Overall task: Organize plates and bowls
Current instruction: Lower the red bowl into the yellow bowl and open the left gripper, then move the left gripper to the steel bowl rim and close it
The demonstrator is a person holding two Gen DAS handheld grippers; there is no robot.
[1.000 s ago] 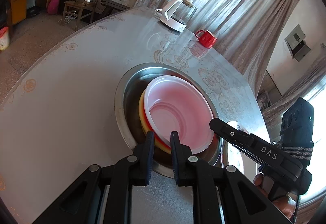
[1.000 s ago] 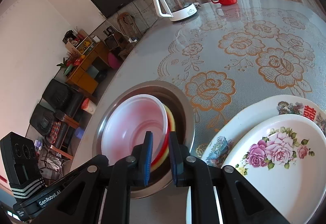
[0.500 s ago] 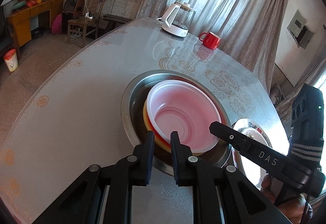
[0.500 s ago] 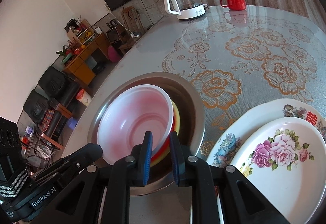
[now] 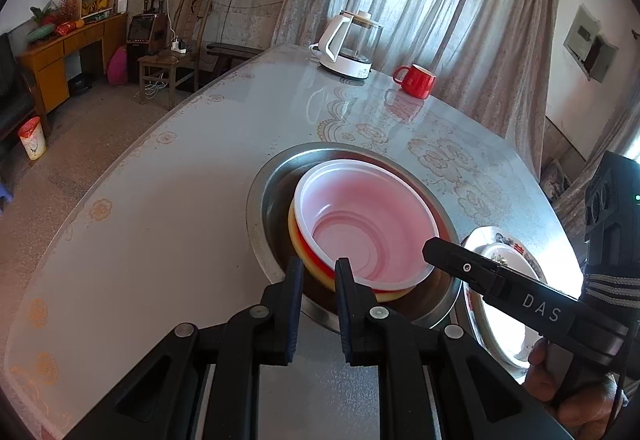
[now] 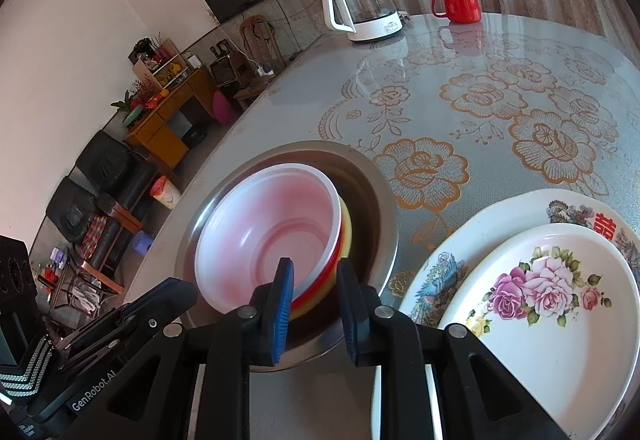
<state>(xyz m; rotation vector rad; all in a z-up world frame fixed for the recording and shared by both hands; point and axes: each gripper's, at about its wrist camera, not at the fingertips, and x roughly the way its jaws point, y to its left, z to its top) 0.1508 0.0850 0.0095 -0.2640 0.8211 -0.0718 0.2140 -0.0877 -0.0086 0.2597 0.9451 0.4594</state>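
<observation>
Evidently both grippers steadied the nested bowls [image 5: 360, 224] inside the steel basin [image 5: 264, 200]. The left gripper [image 5: 319, 272] pinched their rims; the right gripper [image 6: 314, 276] had just been opening, rims between its pads.

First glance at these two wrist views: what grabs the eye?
The stack of bowls, pink-white one on top, nested in the steel basin at the table's near edge, with both grippers at its near rim. Beside it, the rose-painted plate lies on a larger plate; a red mug stands far back.

three nested plastic bowls [image 6: 272, 228], one steel basin [image 6: 372, 192], two floral plates [image 6: 552, 304], one kettle [image 6: 360, 6], one red mug [image 6: 460, 4]
</observation>
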